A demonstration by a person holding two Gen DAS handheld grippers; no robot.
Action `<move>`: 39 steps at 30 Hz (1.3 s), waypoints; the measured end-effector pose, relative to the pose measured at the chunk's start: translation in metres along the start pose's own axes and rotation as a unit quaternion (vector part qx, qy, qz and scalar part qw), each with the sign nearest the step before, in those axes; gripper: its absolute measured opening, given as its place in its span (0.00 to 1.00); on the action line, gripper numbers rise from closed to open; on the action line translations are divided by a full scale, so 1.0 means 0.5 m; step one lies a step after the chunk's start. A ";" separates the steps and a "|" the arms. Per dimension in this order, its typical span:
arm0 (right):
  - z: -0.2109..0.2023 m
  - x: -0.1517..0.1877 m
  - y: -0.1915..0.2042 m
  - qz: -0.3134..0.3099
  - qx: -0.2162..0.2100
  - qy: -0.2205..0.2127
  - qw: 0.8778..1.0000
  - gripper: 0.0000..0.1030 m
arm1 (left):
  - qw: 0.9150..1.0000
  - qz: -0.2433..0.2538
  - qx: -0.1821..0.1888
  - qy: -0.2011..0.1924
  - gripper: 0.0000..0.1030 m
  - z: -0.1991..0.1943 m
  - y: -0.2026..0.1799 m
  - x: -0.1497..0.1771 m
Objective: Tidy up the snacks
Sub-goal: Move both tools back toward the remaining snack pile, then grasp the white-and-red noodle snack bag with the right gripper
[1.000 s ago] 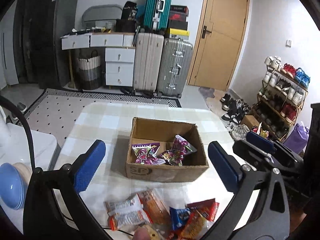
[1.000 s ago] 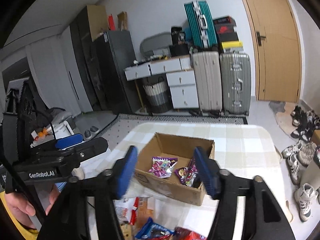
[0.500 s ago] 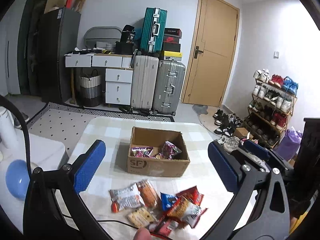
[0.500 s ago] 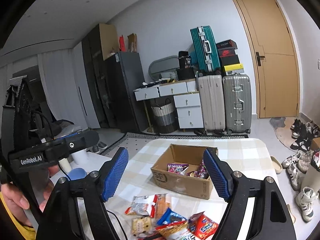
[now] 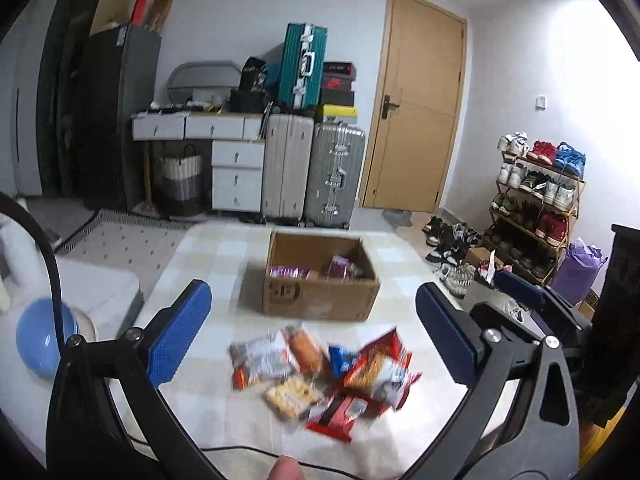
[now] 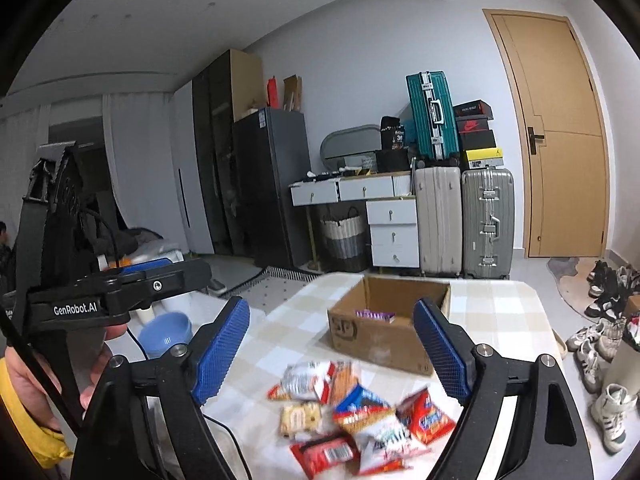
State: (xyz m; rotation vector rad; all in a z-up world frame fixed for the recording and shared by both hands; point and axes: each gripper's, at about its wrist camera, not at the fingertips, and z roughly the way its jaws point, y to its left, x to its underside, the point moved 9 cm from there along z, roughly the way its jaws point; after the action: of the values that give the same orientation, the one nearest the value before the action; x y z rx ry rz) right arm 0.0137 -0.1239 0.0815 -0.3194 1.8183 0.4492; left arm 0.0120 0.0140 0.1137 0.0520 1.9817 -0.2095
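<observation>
Blue-padded left claw [image 5: 312, 338] stood wide, empty, above the snack packets [image 5: 320, 376] on the tabletop [image 5: 200, 408]. Right claw [image 6: 340, 354] was opening, nothing between its pads.

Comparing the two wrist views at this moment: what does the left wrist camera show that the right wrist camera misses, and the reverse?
Only the left wrist view shows the shoe rack by the right wall, the purple bag below it, and the left gripper open and empty.

Only the right wrist view shows the hand gripping the left gripper's handle, and the right gripper, jaws opening with nothing between them.

Both show the cardboard box holding purple packets, the loose snack pile in front of it on the checked table, the blue bowl and the suitcases.
</observation>
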 end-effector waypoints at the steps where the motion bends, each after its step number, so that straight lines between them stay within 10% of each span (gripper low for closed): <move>1: -0.002 0.022 0.000 -0.004 0.004 0.005 1.000 0.84 | 1.000 -0.003 -0.002 0.005 0.99 0.005 0.007 0.023; 12: 0.056 0.220 -0.064 -0.011 0.025 0.087 0.996 0.90 | 0.999 0.014 -0.024 0.030 0.99 0.139 0.065 0.205; 22: 0.162 0.283 -0.101 0.010 0.012 0.162 0.987 0.90 | 0.990 -0.056 0.014 0.131 0.99 0.295 0.069 0.290; 35: 0.243 0.336 -0.146 0.024 -0.006 0.221 0.975 0.90 | 0.987 -0.049 -0.003 0.154 0.99 0.305 0.061 0.310; 39: 0.268 0.360 -0.150 0.020 -0.003 0.250 0.968 0.71 | 0.980 -0.068 -0.003 0.185 0.99 0.339 0.063 0.339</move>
State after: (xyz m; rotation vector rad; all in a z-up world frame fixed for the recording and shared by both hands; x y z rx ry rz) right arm 0.1094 -0.1271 -0.1349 -0.4295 2.3181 0.4260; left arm 0.0997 0.0058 -0.1114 -0.0528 2.3589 -0.3001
